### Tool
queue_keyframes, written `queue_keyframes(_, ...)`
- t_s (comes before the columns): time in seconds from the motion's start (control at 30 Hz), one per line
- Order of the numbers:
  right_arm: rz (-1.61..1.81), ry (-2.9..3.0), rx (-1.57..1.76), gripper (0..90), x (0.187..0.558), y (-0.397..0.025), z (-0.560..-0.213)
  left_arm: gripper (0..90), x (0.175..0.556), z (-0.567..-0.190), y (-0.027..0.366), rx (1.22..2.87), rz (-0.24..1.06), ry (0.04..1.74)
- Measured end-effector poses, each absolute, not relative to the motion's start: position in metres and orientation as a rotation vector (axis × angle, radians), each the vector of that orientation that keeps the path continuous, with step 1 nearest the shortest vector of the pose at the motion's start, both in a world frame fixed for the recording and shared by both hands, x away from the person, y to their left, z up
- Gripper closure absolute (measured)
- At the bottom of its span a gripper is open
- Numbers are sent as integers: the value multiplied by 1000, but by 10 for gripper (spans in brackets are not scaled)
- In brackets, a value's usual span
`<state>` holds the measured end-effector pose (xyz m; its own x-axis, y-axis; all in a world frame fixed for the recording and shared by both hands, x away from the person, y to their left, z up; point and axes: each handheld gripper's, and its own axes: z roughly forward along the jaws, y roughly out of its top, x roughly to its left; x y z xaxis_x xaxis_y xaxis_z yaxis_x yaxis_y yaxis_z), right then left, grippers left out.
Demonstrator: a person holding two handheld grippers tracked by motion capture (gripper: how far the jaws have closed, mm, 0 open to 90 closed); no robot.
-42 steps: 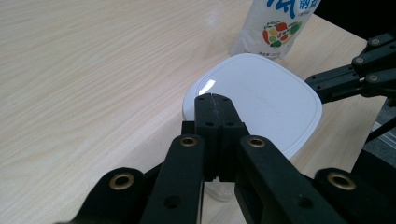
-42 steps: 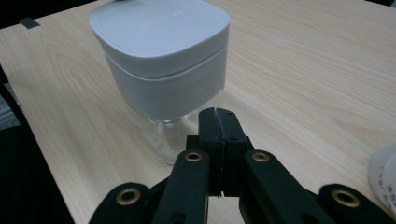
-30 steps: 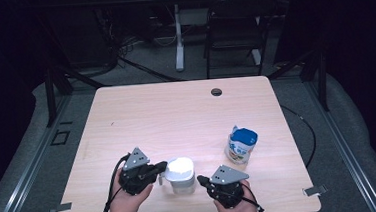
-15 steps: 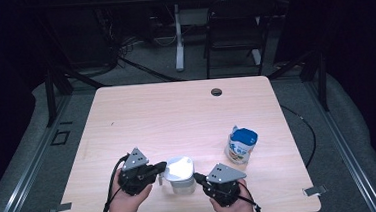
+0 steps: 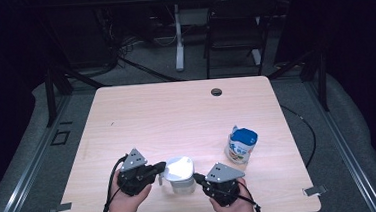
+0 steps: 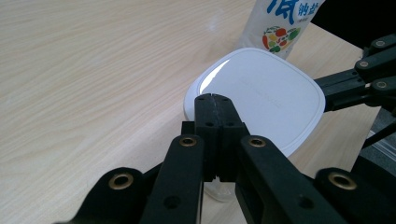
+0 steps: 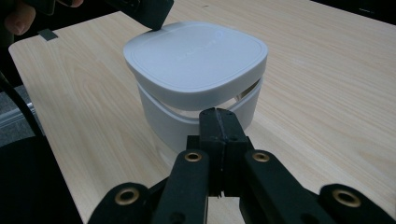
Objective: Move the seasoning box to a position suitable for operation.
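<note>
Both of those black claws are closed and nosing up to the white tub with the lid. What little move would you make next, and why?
Probably open the right gripper a little. Its jaws are pressed together, so they cannot take hold of the white tub just ahead. The left gripper is also shut, its tip at the edge of the lid, which looks slightly raised from the tub. One side needs a grip first.

Left gripper (image 6: 215, 100), jaws pressed together, tips at the near rim of the white rounded-square plastic lid (image 6: 261, 93); right gripper (image 6: 362, 84) at its far edge; printed white bottle (image 6: 280, 25) behind.
</note>
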<state>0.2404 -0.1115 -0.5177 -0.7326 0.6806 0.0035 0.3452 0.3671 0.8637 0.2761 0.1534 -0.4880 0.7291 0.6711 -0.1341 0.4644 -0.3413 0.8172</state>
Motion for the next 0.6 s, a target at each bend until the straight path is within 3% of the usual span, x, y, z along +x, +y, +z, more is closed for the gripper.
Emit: queue_keyframes(0.6,1309,2291,880,900,244,-107,-507,865,265,-501,183,1949,272,929)
